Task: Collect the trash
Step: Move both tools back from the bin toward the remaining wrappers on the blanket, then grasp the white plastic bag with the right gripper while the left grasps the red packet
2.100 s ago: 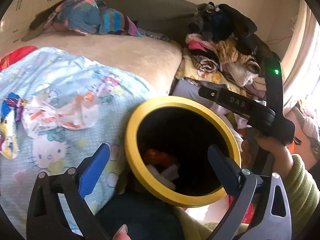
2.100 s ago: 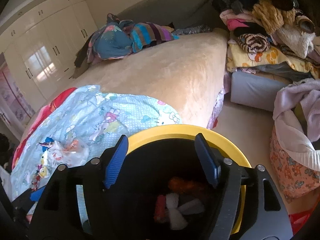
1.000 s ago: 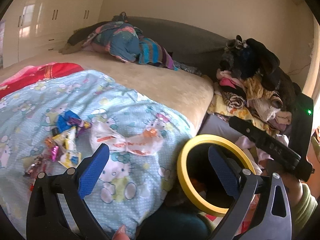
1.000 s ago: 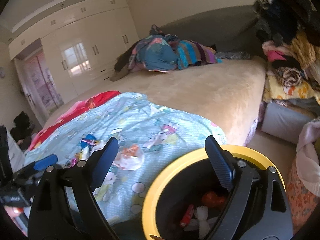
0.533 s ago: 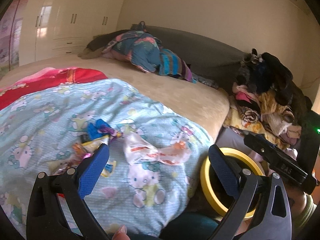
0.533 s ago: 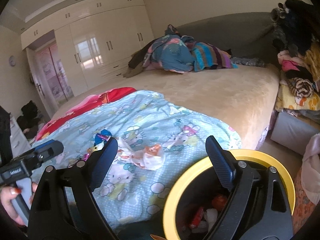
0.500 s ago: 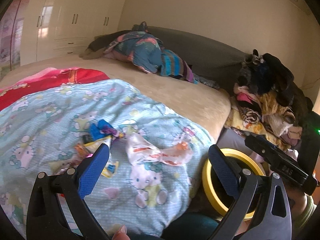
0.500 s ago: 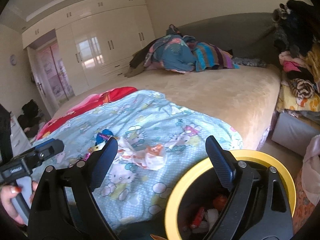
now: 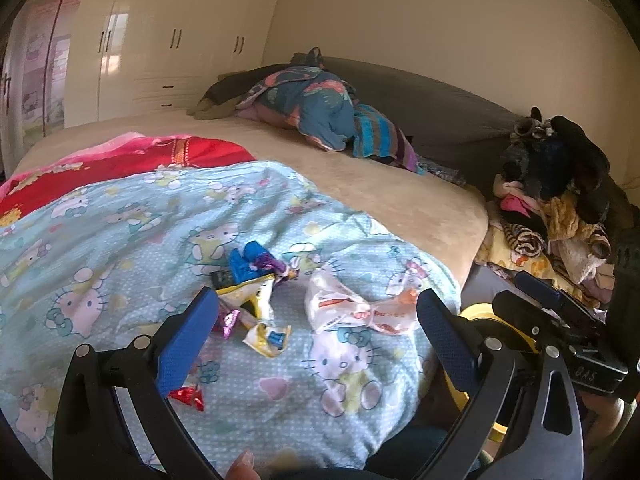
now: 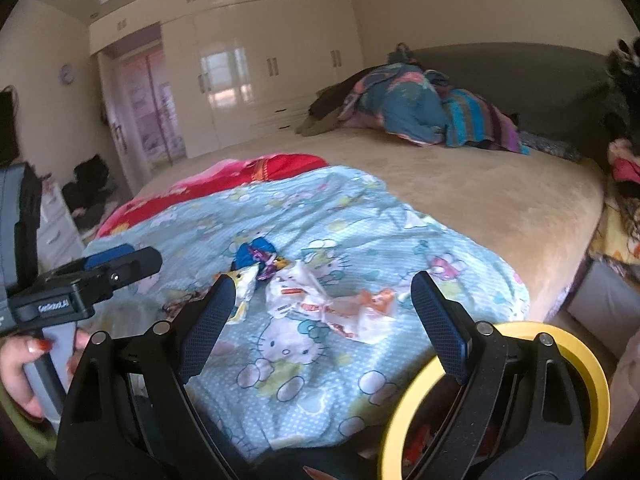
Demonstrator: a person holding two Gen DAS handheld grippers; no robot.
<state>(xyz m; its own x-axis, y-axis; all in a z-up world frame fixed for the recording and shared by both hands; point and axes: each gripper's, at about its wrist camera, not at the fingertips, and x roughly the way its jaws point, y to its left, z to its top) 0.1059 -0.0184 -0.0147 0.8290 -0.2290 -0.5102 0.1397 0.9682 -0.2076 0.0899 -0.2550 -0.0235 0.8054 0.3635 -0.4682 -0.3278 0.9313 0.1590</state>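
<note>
Wrappers lie on the light blue cartoon-print blanket [image 9: 120, 224]: a crumpled white and orange bag [image 9: 356, 312], a yellow and white packet [image 9: 256, 300], a blue wrapper [image 9: 250, 258], a small red foil [image 9: 186, 396]. The white bag also shows in the right wrist view [image 10: 320, 304]. A yellow-rimmed black bin [image 10: 592, 380] stands beside the bed at lower right, with trash inside; its rim shows in the left wrist view [image 9: 484, 316]. My left gripper [image 9: 316, 340] is open and empty above the wrappers. My right gripper [image 10: 320, 320] is open and empty, over the blanket's edge.
The beige bed [image 9: 360, 176] carries a red blanket [image 9: 140, 156] and a heap of striped bedding [image 9: 328, 120] at the back. A pile of clothes [image 9: 560, 208] stands right of the bed. White wardrobes [image 10: 260, 64] line the far wall.
Both grippers have swung away from the bin mouth and left toward the bed. The wrappers have come to the middle of both views. Both stay open and empty.
</note>
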